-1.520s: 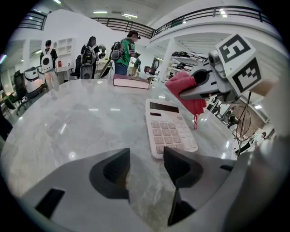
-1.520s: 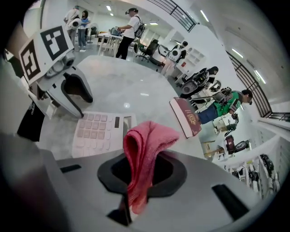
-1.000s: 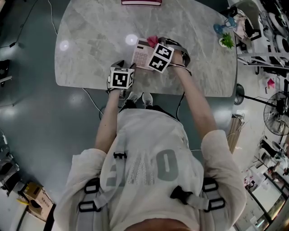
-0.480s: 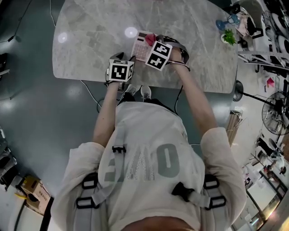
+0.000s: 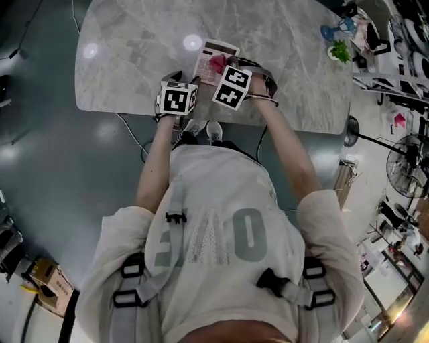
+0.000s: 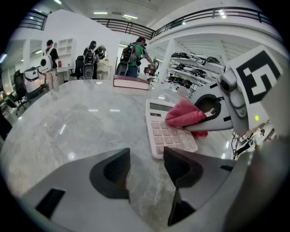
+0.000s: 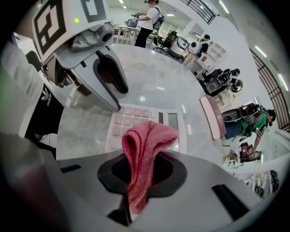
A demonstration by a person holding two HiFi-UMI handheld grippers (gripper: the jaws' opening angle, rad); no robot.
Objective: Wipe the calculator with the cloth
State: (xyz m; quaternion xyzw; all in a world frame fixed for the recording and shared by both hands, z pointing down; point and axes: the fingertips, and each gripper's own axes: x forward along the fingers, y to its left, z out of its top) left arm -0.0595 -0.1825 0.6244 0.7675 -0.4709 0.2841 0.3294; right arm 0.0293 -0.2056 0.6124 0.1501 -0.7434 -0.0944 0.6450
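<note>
Calculator [image 7: 136, 118], pale, under folded red cloth [image 7: 147, 136] between clenched right fingers [image 7: 109, 177]; left fingers [image 6: 111, 174] apart, empty.

One calculator [image 5: 206, 61], one cloth [image 5: 218, 63] and one book [image 6: 131, 82] on one table [image 5: 134, 60]; two grippers: left gripper [image 6: 147, 167], right gripper [image 7: 138, 174].

A big open workroom: marble table [image 5: 134, 40], white shelves [image 6: 192, 70], mezzanine railing [image 6: 217, 13], people [image 6: 136, 54] wearing backpack rigs.
</note>
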